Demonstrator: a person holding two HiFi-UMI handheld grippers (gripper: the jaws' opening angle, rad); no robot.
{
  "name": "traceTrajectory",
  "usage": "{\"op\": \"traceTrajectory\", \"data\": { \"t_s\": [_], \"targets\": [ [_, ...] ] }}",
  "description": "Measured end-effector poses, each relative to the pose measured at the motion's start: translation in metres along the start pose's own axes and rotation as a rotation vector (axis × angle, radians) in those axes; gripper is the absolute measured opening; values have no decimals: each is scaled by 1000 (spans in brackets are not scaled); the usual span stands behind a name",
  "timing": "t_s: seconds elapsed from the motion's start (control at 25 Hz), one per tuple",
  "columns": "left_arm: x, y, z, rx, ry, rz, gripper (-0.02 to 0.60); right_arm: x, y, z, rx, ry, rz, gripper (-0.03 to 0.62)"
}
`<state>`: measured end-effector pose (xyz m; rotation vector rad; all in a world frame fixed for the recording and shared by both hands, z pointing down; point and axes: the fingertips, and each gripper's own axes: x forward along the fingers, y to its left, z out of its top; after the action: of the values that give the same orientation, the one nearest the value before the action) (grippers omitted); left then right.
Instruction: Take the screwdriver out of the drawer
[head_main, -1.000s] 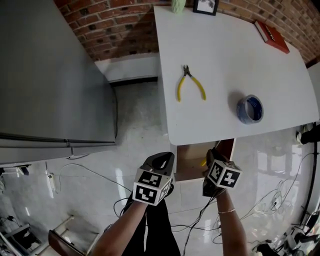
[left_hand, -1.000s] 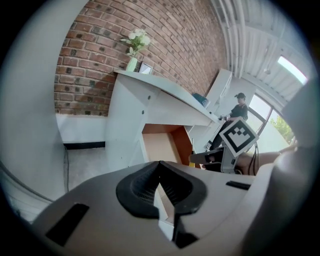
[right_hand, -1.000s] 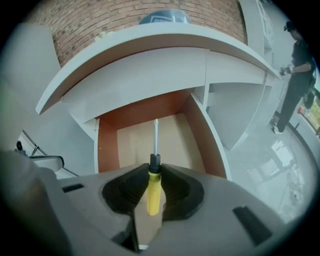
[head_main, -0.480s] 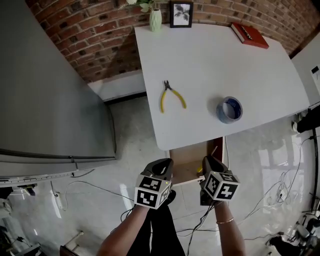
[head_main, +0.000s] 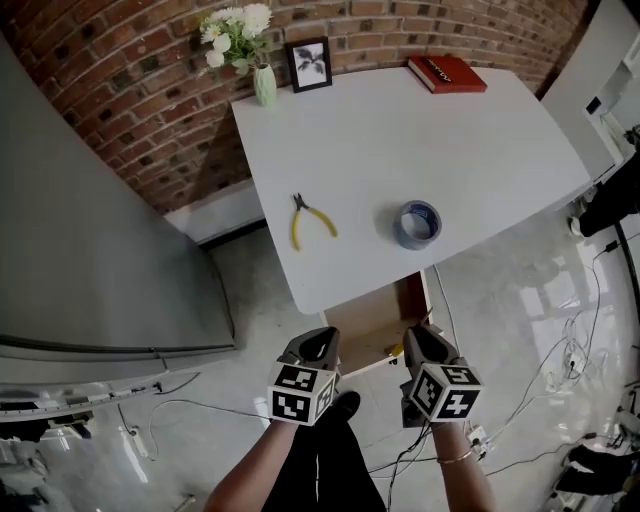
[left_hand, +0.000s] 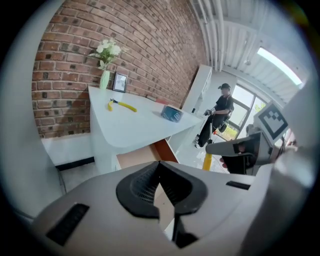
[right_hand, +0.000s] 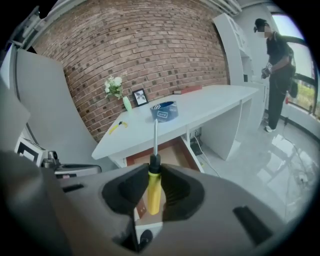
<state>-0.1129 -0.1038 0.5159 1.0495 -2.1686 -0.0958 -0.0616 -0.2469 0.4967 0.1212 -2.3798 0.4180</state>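
Above the drawer (head_main: 372, 325), screwdriver (right_hand: 153, 190) risen (clamped).

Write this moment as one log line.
right gripper: shut on screwdriver | left gripper: shut, empty | drawer: open

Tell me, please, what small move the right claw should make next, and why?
Probably carry the screwdriver forward over the white table and lower it. The right claw grips it by its yellow handle, already clear of the open drawer, and bare tabletop lies beside the tape roll.
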Motion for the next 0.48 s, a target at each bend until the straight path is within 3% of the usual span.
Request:
{"op": "traceTrajectory", "data": {
  "t_s": [0.48],
  "targets": [
    [-25,-25,40,72,-26,-35,-6,-66,-2,24,97,-96,-40,79]
  ]
}}
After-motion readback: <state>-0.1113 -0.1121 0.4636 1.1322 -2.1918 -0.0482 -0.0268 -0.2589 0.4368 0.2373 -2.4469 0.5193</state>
